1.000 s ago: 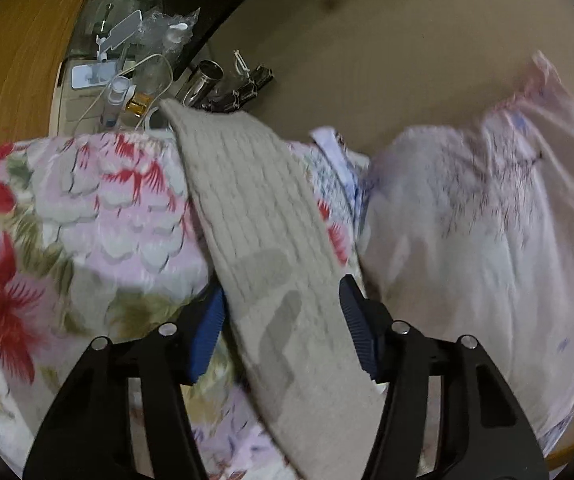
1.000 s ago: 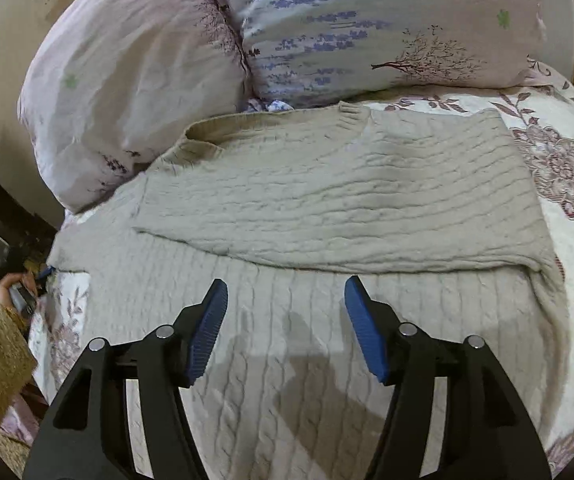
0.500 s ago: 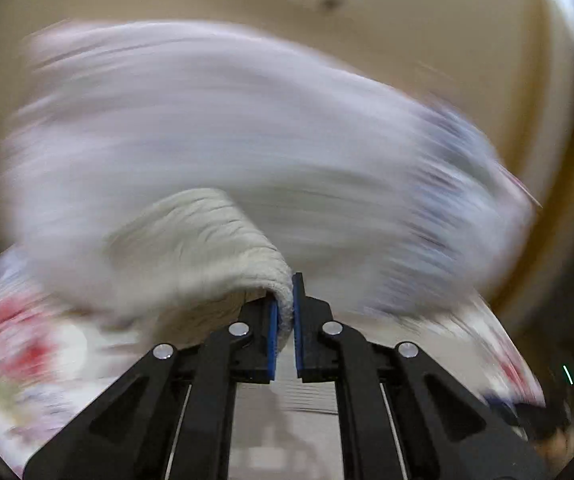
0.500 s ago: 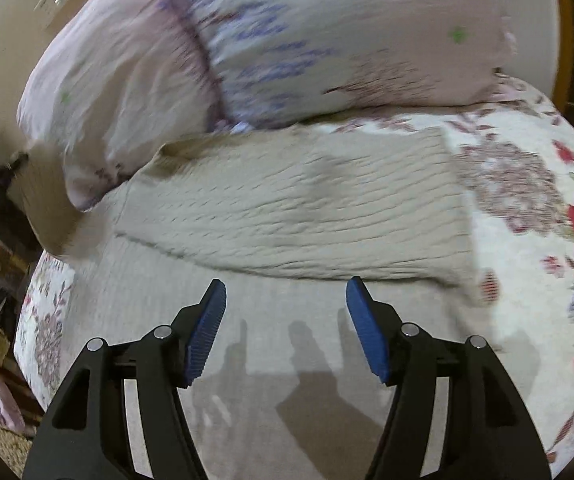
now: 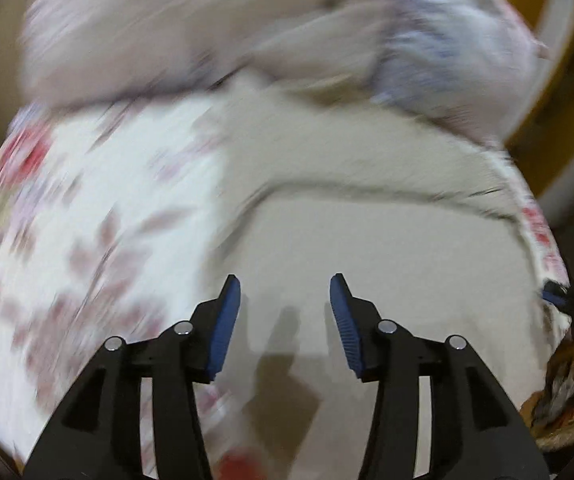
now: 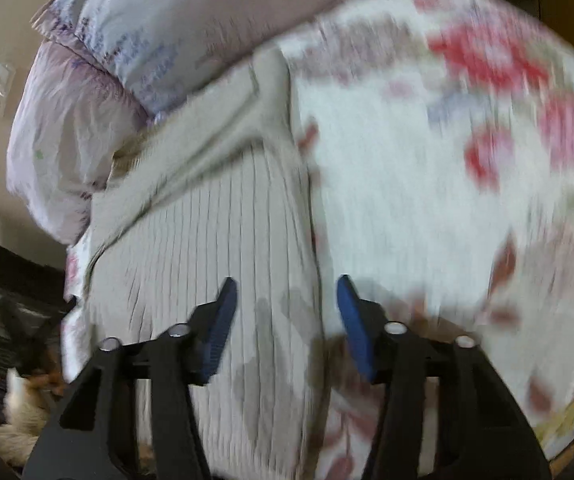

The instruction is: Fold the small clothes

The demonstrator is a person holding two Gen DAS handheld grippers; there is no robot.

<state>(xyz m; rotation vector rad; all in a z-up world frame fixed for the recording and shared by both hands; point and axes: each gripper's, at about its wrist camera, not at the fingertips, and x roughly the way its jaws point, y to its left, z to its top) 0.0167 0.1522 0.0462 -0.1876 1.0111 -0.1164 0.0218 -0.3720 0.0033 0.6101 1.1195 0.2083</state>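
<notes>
A: Where is the sweater?

B: In the left wrist view the beige knitted sweater [image 5: 387,248] fills the centre and right of the frame, lying flat on the bed's floral bedspread [image 5: 87,220]. A folded edge runs across it as a dark seam in the middle of the frame. The view is blurred, so the knit pattern is hard to read there.

A: And the left tool?

B: The left tool [image 5: 285,320] sits at the lower centre, its blue-padded fingers spread apart with nothing between them, above the sweater.

A: What does the right wrist view show?

B: The sweater [image 6: 215,288] occupies the lower left and centre, its ribs running up the frame, with a folded layer toward the upper centre. The bedspread [image 6: 447,200] fills the right half, blurred. Two pale lilac pillows [image 6: 167,28] sit in the upper left, touching the sweater's far end.

A: The right tool?

B: The right tool [image 6: 287,320] is also spread wide and holds nothing; the sweater's right edge lies between its fingers in the frame.
</notes>
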